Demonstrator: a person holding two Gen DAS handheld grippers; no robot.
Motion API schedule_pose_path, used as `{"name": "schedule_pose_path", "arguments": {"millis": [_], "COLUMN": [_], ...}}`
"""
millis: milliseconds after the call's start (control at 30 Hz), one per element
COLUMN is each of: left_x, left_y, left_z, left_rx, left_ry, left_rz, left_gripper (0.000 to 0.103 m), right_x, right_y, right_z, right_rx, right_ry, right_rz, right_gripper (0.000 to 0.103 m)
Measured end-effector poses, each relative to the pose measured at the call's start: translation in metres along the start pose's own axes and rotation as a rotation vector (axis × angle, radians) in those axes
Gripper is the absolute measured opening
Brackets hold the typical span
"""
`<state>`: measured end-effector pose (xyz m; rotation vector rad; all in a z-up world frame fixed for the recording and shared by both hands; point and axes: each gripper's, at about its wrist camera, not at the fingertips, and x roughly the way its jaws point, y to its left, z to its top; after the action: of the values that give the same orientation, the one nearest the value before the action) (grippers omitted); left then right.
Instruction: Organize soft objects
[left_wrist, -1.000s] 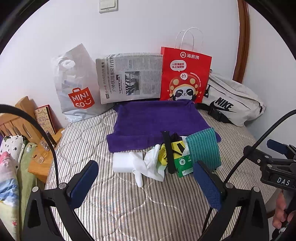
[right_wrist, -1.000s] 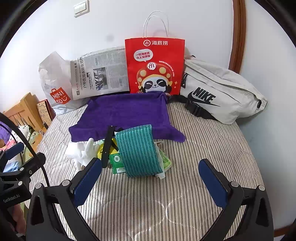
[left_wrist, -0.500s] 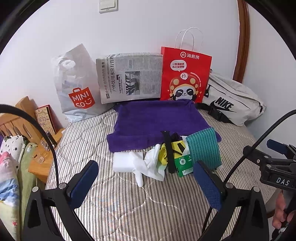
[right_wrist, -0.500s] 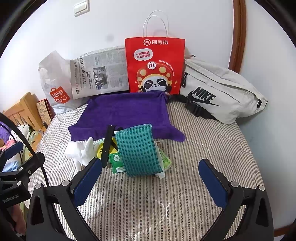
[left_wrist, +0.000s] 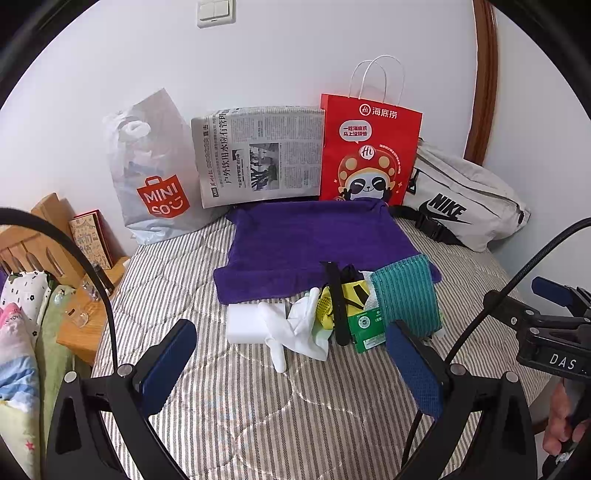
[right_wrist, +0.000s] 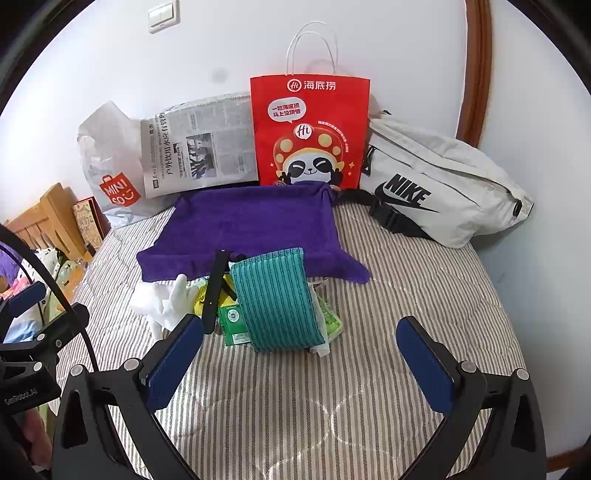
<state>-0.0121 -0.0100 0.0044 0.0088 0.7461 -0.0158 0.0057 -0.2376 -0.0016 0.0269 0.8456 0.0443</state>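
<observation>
A pile of soft items lies mid-bed: a teal ribbed cloth (left_wrist: 405, 295) (right_wrist: 275, 297), a white glove (left_wrist: 291, 328) (right_wrist: 168, 302) over a white block (left_wrist: 243, 325), a yellow mesh piece (left_wrist: 327, 302), a black strap (left_wrist: 338, 302) (right_wrist: 216, 288) and a green packet (left_wrist: 365, 326) (right_wrist: 232, 323). Behind them spreads a purple towel (left_wrist: 314, 240) (right_wrist: 251, 221). My left gripper (left_wrist: 291, 363) hovers open just short of the pile, nothing between its fingers. My right gripper (right_wrist: 301, 363) is open too, in front of the teal cloth, holding nothing.
Against the wall stand a Miniso plastic bag (left_wrist: 151, 173), a newspaper (left_wrist: 258, 155), a red paper bag (left_wrist: 369, 151) (right_wrist: 310, 129) and a white Nike bag (left_wrist: 461, 199) (right_wrist: 436, 184). A wooden stand (left_wrist: 77, 295) with a book sits left of the striped mattress (left_wrist: 258, 406).
</observation>
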Motion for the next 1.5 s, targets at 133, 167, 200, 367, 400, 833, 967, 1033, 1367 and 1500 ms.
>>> {"name": "schedule_pose_path", "arguments": {"millis": [133,167,200,367,400,833,967,1033,1367,1500], "left_x": [0.000,-0.001,-0.001,-0.001,-0.001,0.031,0.041,0.047,0.076,0.086], "left_y": [0.000,0.000,0.000,-0.001,-0.001,0.022,0.030,0.032,0.042,0.047], "left_z": [0.000,0.000,0.000,0.002,0.002,-0.003,-0.007,-0.009,-0.017,-0.020], "left_rx": [0.000,-0.001,0.000,0.002,0.003,-0.044,-0.058,-0.062,-0.074,-0.080], "left_ry": [-0.001,-0.003,-0.005,-0.003,0.000,0.067,0.088,0.102,0.158,0.174], "left_rz": [0.000,-0.001,-0.003,-0.003,-0.002,0.039,0.051,0.056,0.061,0.068], "left_gripper": [0.103,0.103,0.103,0.103,0.103,0.103,0.103,0.103,0.103,0.103], "right_x": [-0.001,-0.001,0.000,0.006,0.008,0.093,0.114,0.119,0.161,0.161], "right_y": [-0.002,-0.003,-0.003,-0.005,-0.006,0.015,0.030,0.033,0.049,0.051], "right_z": [0.001,0.002,0.002,0.002,0.002,-0.025,-0.033,-0.033,-0.038,-0.039], "right_rx": [0.004,0.006,0.007,0.013,0.013,-0.109,-0.180,-0.200,-0.266,-0.282], "right_ry": [-0.007,-0.007,-0.007,0.003,0.007,-0.013,-0.054,-0.085,-0.079,-0.106], "right_rz": [0.003,0.004,0.004,0.003,0.004,0.055,-0.012,-0.034,-0.102,-0.104], "right_gripper": [0.103,0.103,0.103,0.103,0.103,0.103,0.103,0.103,0.102,0.088]}}
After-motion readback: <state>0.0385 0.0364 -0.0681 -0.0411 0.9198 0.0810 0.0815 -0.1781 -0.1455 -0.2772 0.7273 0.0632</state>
